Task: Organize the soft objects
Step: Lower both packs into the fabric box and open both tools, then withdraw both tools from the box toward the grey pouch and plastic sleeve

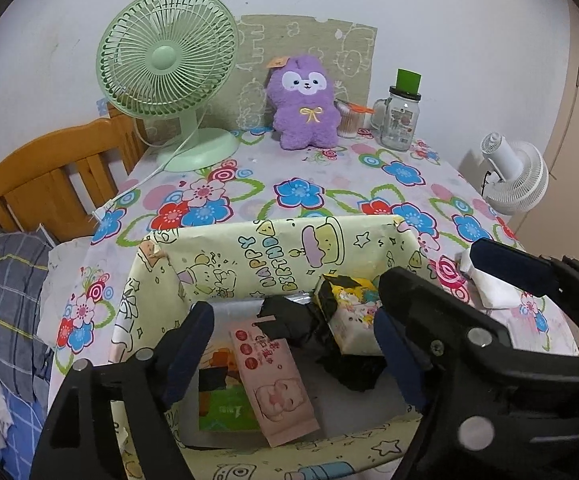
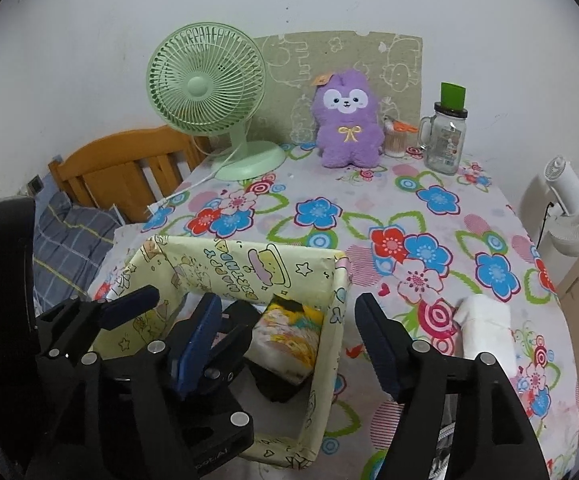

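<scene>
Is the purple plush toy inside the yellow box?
No, the plush toy sits on the tablecloth at the far end by the wall, well behind the box.

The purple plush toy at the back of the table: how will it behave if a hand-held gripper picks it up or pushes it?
The purple plush toy looks fluffy and stuffed, so it would probably squash under the pads and weigh little for its size. It stands upright on small feet close to the patterned board, so a push may tip it rather than slide it. The fuzzy fabric is unlikely to slip.
</scene>
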`<action>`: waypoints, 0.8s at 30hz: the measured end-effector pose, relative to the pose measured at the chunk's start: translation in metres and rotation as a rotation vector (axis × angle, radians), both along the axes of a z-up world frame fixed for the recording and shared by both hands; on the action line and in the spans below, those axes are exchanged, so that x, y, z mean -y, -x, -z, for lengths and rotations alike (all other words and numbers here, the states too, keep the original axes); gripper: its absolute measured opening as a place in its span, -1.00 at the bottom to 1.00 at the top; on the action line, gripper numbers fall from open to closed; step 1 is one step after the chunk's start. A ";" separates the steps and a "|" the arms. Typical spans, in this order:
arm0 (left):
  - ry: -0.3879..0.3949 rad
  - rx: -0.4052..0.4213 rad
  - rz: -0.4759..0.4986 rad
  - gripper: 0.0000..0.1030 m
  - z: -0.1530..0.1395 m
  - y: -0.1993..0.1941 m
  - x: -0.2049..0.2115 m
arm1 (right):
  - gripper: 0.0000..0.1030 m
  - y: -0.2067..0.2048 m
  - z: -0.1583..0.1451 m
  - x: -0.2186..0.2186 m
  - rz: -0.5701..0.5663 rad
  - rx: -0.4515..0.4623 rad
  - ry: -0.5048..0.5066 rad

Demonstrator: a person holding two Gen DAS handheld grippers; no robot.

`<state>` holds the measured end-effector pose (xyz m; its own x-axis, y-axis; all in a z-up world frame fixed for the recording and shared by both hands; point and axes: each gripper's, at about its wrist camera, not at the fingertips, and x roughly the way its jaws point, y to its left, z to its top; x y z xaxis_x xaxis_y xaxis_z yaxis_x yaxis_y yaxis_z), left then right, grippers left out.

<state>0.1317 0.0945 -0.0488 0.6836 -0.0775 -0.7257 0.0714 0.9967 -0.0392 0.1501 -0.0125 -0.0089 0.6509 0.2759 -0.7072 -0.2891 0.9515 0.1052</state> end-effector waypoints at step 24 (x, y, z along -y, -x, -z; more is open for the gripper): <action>-0.039 0.052 0.025 0.86 -0.024 0.038 0.040 | 0.64 0.041 -0.024 0.040 0.069 0.062 0.022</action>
